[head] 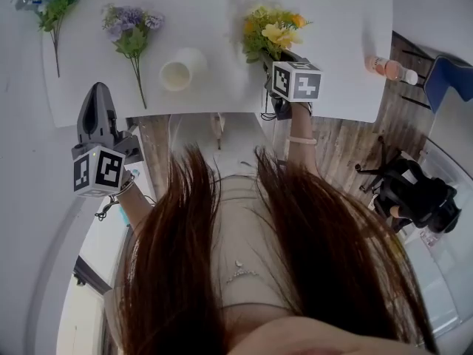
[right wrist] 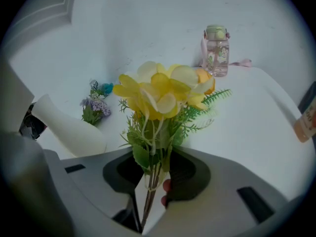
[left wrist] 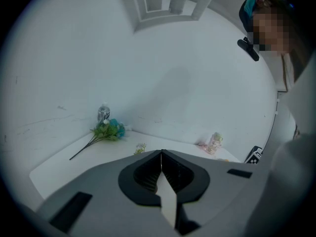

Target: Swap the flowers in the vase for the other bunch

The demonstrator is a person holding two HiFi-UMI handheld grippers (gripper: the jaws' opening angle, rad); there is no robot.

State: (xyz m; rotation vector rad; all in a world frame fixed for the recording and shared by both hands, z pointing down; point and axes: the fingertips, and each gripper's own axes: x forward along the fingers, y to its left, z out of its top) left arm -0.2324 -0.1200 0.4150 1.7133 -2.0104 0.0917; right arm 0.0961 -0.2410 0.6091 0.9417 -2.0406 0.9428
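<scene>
1. Grey plastic jaws of the right gripper (right wrist: pixel 153 174) were clenched on the thin green stems (right wrist: pixel 149 194) of the yellow bunch (right wrist: pixel 158 95). The blooms stood up clear of the jaws.
2. The left gripper (left wrist: pixel 161 154) had its jaws pressed together on nothing. In the head view it hung off the table's (head: pixel 222 21) near left edge.
3. Taking the white vase (head: pixel 183 69) as the dial's centre in the head view, the held yellow bunch was at three o'clock, close by. The purple bunch (head: pixel 133 32) lay flat at ten o'clock, and a blue-green bunch (head: pixel 55 2) lay farther out the same way.
4. The vase's mouth showed no flowers in it.
5. A pink bottle (right wrist: pixel 216 51) stood at three o'clock, well beyond the yellow bunch.
6. Handling, as a judgement: the bunches look artificial, light and springy, with soft petals that crush. The best hold is low on the gathered stems, under the leaves. The vase looks light and easy to tip.
</scene>
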